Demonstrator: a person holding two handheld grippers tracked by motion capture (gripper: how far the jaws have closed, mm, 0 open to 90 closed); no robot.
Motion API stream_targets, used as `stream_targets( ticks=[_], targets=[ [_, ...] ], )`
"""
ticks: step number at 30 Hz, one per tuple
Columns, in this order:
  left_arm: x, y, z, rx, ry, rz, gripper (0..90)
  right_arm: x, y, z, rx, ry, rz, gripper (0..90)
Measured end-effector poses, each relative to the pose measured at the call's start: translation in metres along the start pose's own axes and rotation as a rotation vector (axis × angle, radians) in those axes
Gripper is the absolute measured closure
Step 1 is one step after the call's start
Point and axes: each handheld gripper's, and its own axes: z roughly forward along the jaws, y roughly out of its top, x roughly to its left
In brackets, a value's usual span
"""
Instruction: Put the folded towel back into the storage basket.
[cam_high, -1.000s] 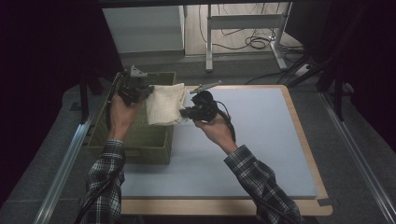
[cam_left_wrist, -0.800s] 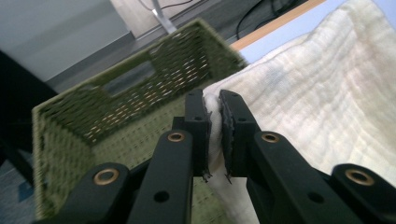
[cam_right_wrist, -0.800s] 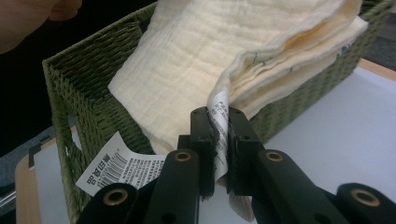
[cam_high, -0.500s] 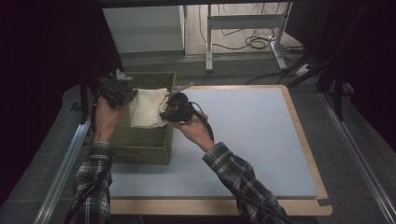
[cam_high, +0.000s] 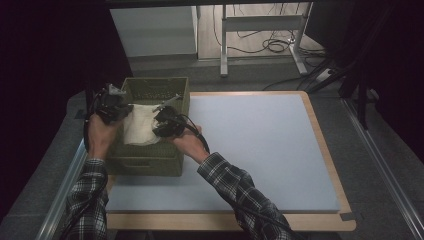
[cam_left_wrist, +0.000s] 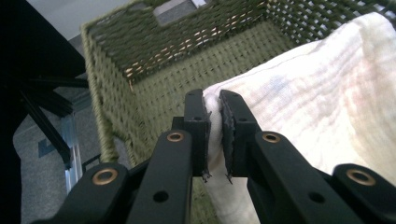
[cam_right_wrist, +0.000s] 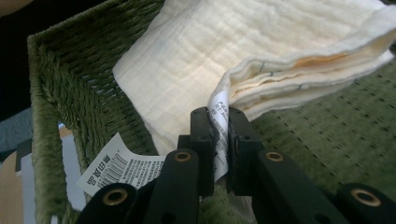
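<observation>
While the left gripper (cam_left_wrist: 214, 135) and right gripper (cam_right_wrist: 219, 144) each pinch an edge of the folded cream cloth (cam_high: 141, 125) above the green basket (cam_high: 172, 155), the right's hold, partly on the care tag (cam_right_wrist: 218, 126), could slip and unfold it.

High view: looked forward and down from above the person's side, well back from the table (cam_high: 260, 150).
Gripper views: each looked along its own jaws, very close.
Shared: the green basket (cam_high: 150, 160) and cream cloth (cam_high: 140, 125).
</observation>
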Motion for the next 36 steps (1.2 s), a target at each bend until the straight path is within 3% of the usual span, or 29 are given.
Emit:
stream_targets(
  ticks=[5, 15, 24, 29, 36],
  targets=[
    [0.002, -0.003, 0.009, 0.014, -0.011, 0.001, 81.7, 0.004, 0.003, 0.011, 0.041, -0.021, -0.018, 82.9],
    [-0.006, -0.002, 0.034, 0.068, -0.023, 0.044, 81.3, 0.002, 0.005, 0.021, 0.09, -0.061, -0.04, 82.7],
    [-0.005, -0.005, 0.046, 0.127, -0.009, 0.05, 80.1, 0.002, 0.009, 0.027, 0.14, -0.088, -0.051, 80.2],
    [-0.005, -0.008, 0.055, 0.147, -0.02, 0.029, 66.6, 0.0, 0.01, 0.027, 0.133, -0.098, -0.056, 71.0],
    [-0.005, -0.008, 0.051, 0.109, -0.016, -0.002, 54.5, -0.004, 0.011, 0.021, 0.101, -0.101, -0.052, 66.2]
  ],
)
